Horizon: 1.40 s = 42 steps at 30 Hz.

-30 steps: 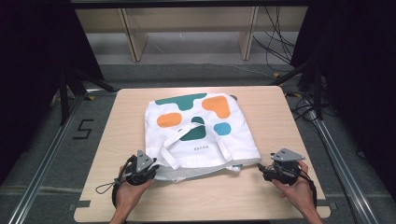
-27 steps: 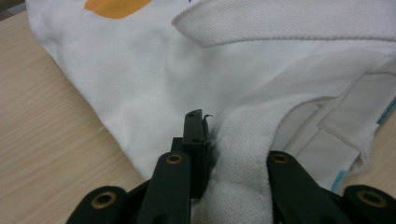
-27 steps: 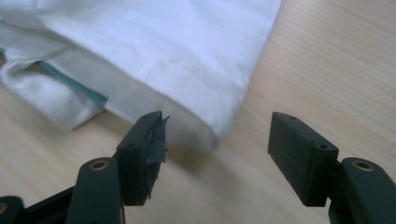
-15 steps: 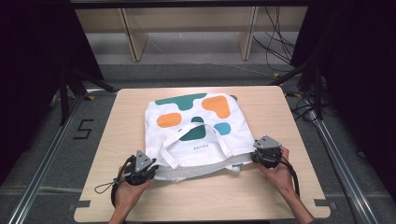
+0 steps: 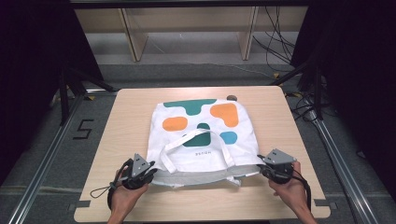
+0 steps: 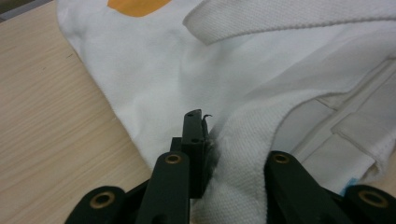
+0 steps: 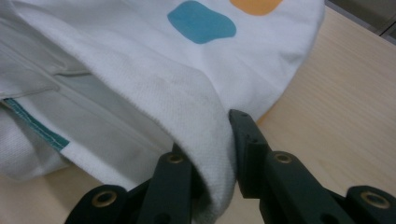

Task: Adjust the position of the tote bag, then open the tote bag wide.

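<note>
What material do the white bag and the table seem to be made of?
The tote bag looks like matte woven cotton canvas: the right gripper view shows a coarse weave and stitched hems. The table looks like pale wood or wood-look laminate with a smooth finish and fine straight grain lines.

You have a pale wooden table (image 5: 126, 140) with rounded corners and a notch near each front corner. Near its far edge, right of the middle, sits a small dark round object (image 5: 231, 98), too small to identify. Beyond the far edge stands a light wooden shelf unit (image 5: 187, 28), with cables (image 5: 275, 51) trailing on the floor at its right. Off the left edge, the floor carries a marking (image 5: 83, 129) shaped like a 5.
</note>
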Each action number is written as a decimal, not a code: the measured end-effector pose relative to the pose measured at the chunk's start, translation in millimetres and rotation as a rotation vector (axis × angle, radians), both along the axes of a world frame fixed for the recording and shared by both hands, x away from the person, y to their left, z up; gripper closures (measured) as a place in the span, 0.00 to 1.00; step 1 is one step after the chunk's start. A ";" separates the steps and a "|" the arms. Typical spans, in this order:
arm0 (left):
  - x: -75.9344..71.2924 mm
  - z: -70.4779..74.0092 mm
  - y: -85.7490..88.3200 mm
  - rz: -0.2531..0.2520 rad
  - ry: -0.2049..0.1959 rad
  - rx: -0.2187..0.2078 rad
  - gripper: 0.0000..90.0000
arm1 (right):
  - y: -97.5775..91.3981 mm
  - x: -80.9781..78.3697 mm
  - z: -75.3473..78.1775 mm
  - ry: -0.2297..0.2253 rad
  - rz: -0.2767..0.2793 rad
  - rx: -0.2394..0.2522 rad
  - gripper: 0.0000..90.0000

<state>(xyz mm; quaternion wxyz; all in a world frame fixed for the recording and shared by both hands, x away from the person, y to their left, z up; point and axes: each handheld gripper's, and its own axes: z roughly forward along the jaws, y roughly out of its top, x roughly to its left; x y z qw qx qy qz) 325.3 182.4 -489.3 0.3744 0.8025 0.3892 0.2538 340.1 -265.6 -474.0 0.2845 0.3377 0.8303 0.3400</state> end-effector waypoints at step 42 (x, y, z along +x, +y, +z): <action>-6.0 15.4 7.6 -0.033 -0.008 -0.027 0.93 | -9.4 -29.8 11.2 -0.032 -0.008 0.085 0.86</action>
